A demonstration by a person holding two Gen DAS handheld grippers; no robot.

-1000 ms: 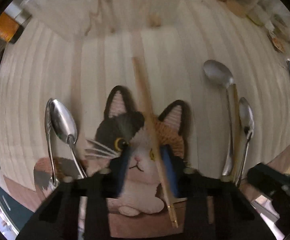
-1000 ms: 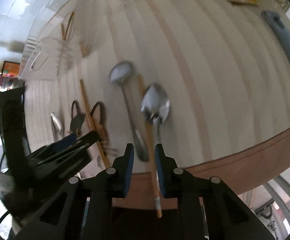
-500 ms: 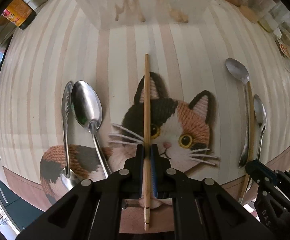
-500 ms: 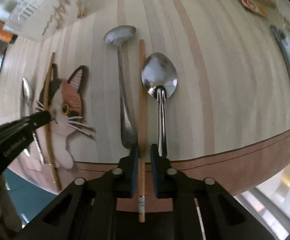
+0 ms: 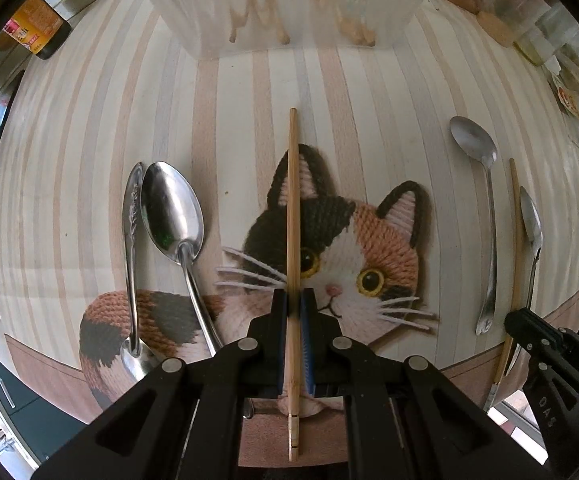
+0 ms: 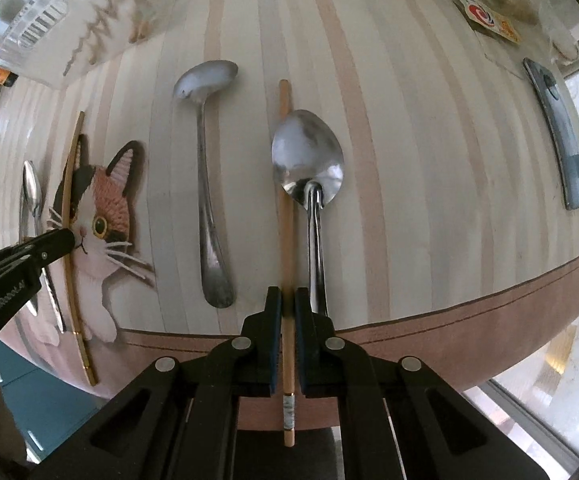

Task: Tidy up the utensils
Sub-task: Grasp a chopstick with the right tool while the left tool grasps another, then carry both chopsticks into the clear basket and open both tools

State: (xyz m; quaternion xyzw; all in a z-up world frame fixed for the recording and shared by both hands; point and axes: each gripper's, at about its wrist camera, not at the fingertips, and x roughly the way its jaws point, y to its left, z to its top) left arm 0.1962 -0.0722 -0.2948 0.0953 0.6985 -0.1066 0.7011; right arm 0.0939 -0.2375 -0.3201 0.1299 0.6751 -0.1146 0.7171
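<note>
My left gripper (image 5: pixel 293 300) is shut on a wooden chopstick (image 5: pixel 293 208) that lies along the cat picture on the mat (image 5: pixel 369 248). My right gripper (image 6: pixel 288 304) is shut on a second chopstick (image 6: pixel 286 184), which lies between two steel spoons: one on its left (image 6: pixel 205 168), one touching it on its right (image 6: pixel 309 168). Two more steel spoons (image 5: pixel 169 220) lie side by side at the left of the left wrist view. A clear plastic utensil holder (image 5: pixel 297 4) stands at the far side of the table; wooden tips show through it.
A sauce bottle (image 5: pixel 37 32) stands at the far left. A grey flat object (image 6: pixel 557 128) lies at the right. Packets and jars (image 6: pixel 489 20) sit at the far right. The table's front edge (image 6: pixel 449 344) runs just under both grippers.
Both grippers have closed on their chopsticks. The left one swung so its chopstick now runs straight between the fingers. The right one moved in over the chopstick between the spoons.
</note>
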